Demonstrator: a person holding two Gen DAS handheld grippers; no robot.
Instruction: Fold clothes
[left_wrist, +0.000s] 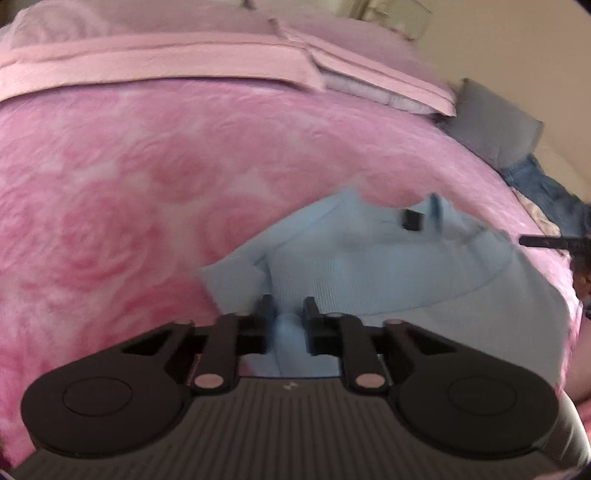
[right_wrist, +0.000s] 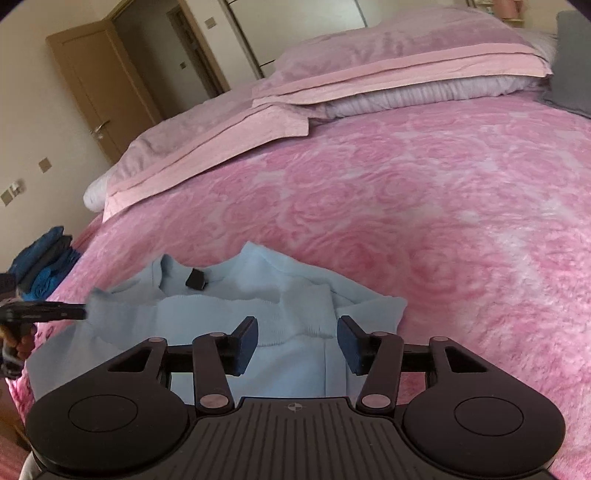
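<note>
From the left wrist we see the left gripper (left_wrist: 289, 314) with its jaws drawn close, pinching a bunched fold of the light blue sweater (left_wrist: 388, 273). The picture is blurred, so fine detail is lost. The sweater lies on the pink bedspread (left_wrist: 129, 192) near the bed's near edge. A small black tag (left_wrist: 412, 219) sits at its collar; we cannot read any writing on it. At the right edge a black finger of the right gripper (left_wrist: 546, 242) reaches in beside the sweater. Only this view shows the grey cushion (left_wrist: 491, 122) and dark blue cloth (left_wrist: 546, 188) by the far wall.

From the right wrist we see the right gripper (right_wrist: 297, 341) with jaws apart, pads clear of the fabric, the sweater's ribbed hem (right_wrist: 295, 317) between and beyond them. The left gripper's finger (right_wrist: 55, 312) touches the sweater's left edge. Only this view shows the brown door (right_wrist: 92, 85), wall switches (right_wrist: 44, 164) and a stack of blue folded clothes (right_wrist: 44, 266) beside the bed. Pink pillows (right_wrist: 388, 62) lie at the head of the bed.
</note>
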